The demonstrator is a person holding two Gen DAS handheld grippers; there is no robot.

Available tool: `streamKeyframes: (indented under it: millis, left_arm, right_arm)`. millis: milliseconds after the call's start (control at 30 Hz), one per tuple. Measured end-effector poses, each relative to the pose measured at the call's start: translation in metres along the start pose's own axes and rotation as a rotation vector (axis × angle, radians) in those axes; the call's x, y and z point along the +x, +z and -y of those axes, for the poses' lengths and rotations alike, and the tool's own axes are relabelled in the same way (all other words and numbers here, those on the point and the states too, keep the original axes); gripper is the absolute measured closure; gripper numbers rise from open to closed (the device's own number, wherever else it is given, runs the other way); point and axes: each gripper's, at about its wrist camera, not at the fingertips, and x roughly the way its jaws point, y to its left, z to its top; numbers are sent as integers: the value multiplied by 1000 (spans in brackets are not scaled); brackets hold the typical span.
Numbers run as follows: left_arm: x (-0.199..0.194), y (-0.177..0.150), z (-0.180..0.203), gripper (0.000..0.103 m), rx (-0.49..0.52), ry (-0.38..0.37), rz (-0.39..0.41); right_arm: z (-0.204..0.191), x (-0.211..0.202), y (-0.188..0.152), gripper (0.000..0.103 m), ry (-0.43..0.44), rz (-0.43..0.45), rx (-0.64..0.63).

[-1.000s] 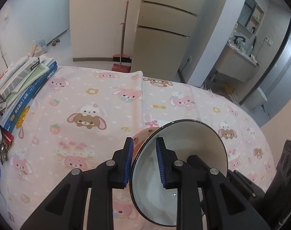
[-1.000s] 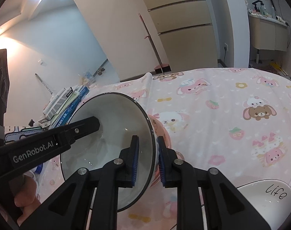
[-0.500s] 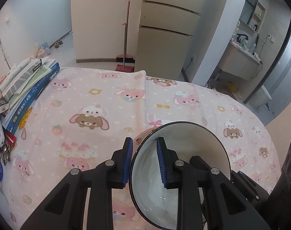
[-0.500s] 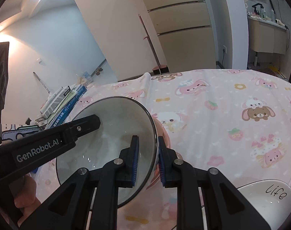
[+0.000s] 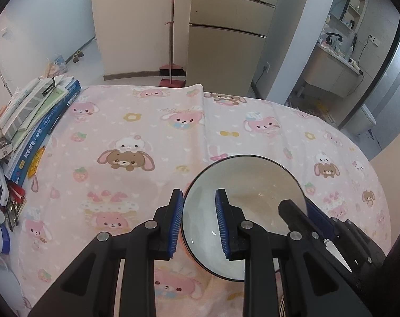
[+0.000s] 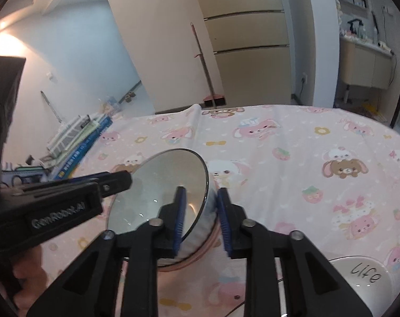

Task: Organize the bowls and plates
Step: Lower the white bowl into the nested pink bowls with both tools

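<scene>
A white bowl (image 5: pixel 255 185) with a dark rim is gripped from both sides. My left gripper (image 5: pixel 198 192) is shut on its left rim, one pad inside and one outside. My right gripper (image 6: pixel 200 190) straddles the opposite rim of the bowl (image 6: pixel 163 185), its jaws closing on the wall between them. The white bowl rests, slightly tilted, inside a pink bowl (image 6: pixel 204 251) on the table. The left gripper (image 6: pixel 115 182) shows in the right wrist view, and the right gripper (image 5: pixel 295 206) in the left wrist view.
A white dish (image 6: pixel 363 277) marked "life" sits at the near right. Stacked books (image 5: pixel 36 116) and small items line the left edge of the pink cartoon tablecloth (image 5: pixel 147 137). A broom (image 5: pixel 171 52) and cabinets stand behind the table.
The white bowl has come down from a steep tilt and settled into the pink bowl, which is now mostly hidden. Both grippers kept hold of it.
</scene>
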Motion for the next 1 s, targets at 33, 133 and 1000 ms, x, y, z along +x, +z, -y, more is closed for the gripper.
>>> streamKeyframes:
  millis: [33, 133, 1000]
  left_arm:
    - [0, 0, 0, 77, 2, 1, -1]
    - [-2, 0, 0, 77, 5, 13, -1]
    - [-2, 3, -10, 77, -38, 33, 2]
  right_arm:
    - [0, 0, 0, 87, -3, -3, -2]
    - [7, 0, 2, 87, 25, -12, 29]
    - [22, -4, 6, 99, 58, -28, 100]
